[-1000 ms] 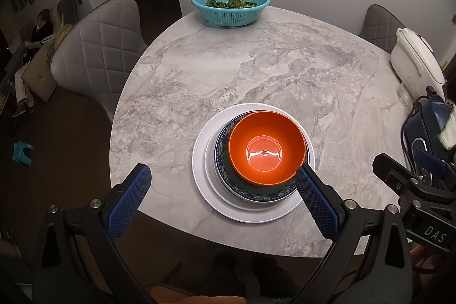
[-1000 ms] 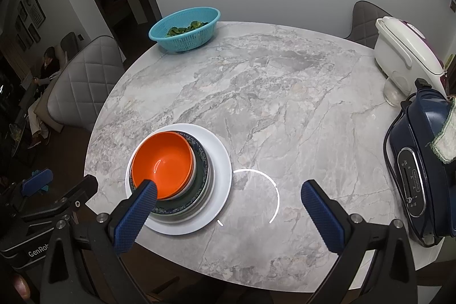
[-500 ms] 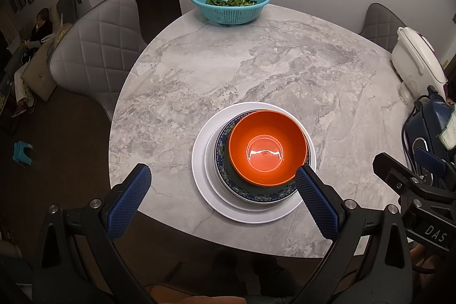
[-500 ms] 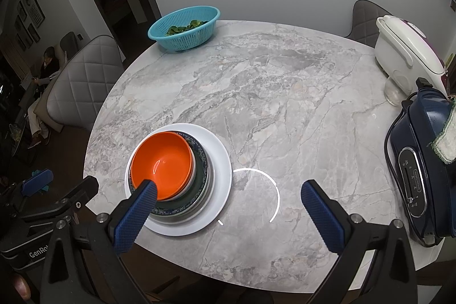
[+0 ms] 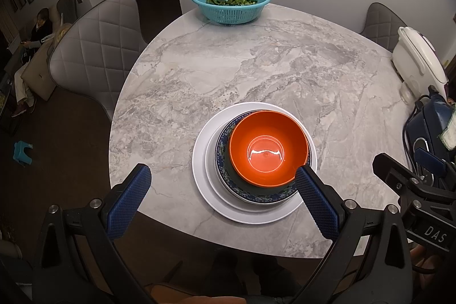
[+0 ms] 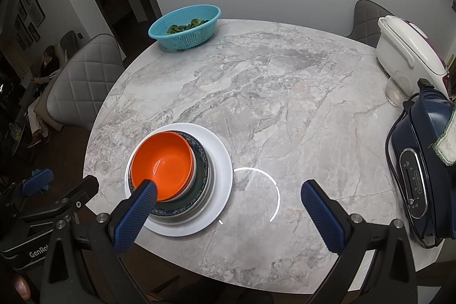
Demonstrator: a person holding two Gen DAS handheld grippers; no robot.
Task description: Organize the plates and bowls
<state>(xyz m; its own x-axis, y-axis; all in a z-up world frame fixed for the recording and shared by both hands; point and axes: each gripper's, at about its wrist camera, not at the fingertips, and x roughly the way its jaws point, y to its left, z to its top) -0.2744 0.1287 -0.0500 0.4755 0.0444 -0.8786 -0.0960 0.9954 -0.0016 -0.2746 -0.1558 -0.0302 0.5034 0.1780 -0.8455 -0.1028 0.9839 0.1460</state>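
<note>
- Left wrist view looks down on a round grey marble surface (image 5: 228,70) with a stack of dishes near its front edge: a glossy orange bowl (image 5: 268,148) sits on top, inside a dark bowl with a blue patterned rim (image 5: 228,181), which rests on a wide white plate (image 5: 202,175)
- From this side the left gripper (image 5: 219,201) hangs just short of the stack, its blue-padded jaws spread wide and holding nothing; the right pad sits close to the orange bowl's front rim, though I can't tell if it touches
- Right wrist view shows the same stack to the left, the orange bowl (image 6: 162,163) topmost and the white plate (image 6: 222,161) beneath
- The right gripper (image 6: 228,207) also has its jaws wide apart and empty, hovering over bare marble beside the plate
- At the far edge stands a turquoise plastic colander with green leaves (image 5: 230,2)
- Along the right side sit a white rice cooker (image 6: 407,47) and a dark blue appliance (image 6: 419,173) with a cloth draped on it
- Grey quilted chair (image 5: 94,47) stands by the left side, and a person is seated farther back in the room
</note>
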